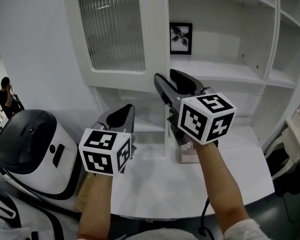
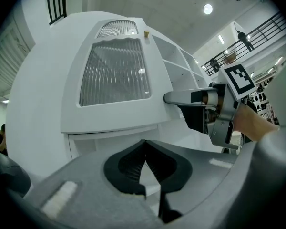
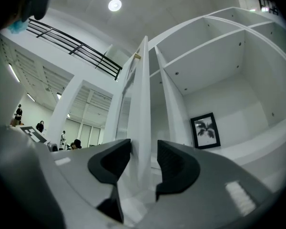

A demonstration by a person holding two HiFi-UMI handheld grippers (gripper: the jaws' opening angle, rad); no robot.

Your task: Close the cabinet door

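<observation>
Right gripper view: right gripper (image 3: 144,151) jaws loosely straddle cabinet door (image 3: 142,89) edge

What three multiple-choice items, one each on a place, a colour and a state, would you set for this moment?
1. Where is the small black-framed plant picture?
A. On the open white shelf, right of the ribbed-glass cabinet door.
B. On the floor.
C. Behind the door's glass.

2. What colour is the frame of the door?
A. Black.
B. White.
C. Brown.

3. How do the jaws of the right gripper stand?
A. Pressed together, empty.
B. Clamped on the picture.
C. Apart, with the door's edge between them.

Answers:
1 A: the head view shows the picture standing on the shelf against the back wall.
2 B: the frame around the ribbed glass is plainly white.
3 C: the right gripper view shows the door's edge between the separated jaws.
</observation>
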